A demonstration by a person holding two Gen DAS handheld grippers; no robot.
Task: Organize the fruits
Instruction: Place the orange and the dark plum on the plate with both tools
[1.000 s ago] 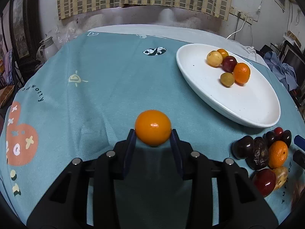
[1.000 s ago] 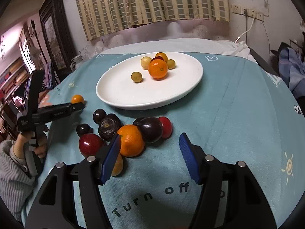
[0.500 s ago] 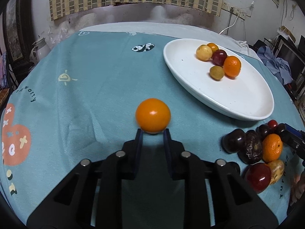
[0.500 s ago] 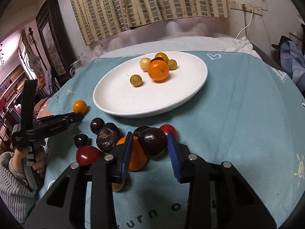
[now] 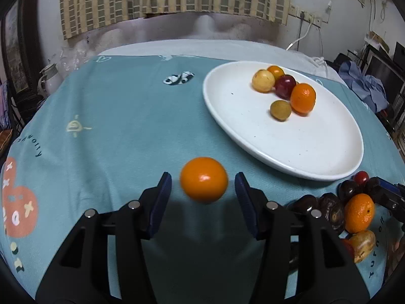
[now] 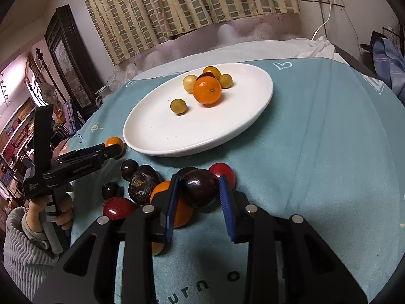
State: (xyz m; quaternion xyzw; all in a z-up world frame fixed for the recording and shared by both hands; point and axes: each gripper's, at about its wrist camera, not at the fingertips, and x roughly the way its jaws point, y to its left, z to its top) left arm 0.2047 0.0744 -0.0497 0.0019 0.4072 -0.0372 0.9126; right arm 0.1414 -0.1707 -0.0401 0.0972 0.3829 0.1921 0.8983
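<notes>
A small orange (image 5: 204,179) lies on the teal cloth between the open fingers of my left gripper (image 5: 203,185), not touched by them; it also shows in the right wrist view (image 6: 114,143). My right gripper (image 6: 199,190) is shut on a dark plum (image 6: 200,188) at the edge of a pile of loose fruit (image 6: 141,184). A white plate (image 6: 238,126) beyond holds an orange (image 6: 207,91) and several small fruits. The plate (image 5: 316,152) and the pile (image 5: 354,210) also show in the left wrist view.
The teal cloth (image 5: 114,116) covers a round table whose edge drops away on all sides. The left gripper's body and the hand that holds it (image 6: 53,172) stand left of the fruit pile. A jug (image 5: 49,81) stands beyond the far left edge.
My left gripper opened and let go of the small orange, which now lies between its fingers. My right gripper moved forward and closed on the dark plum.
</notes>
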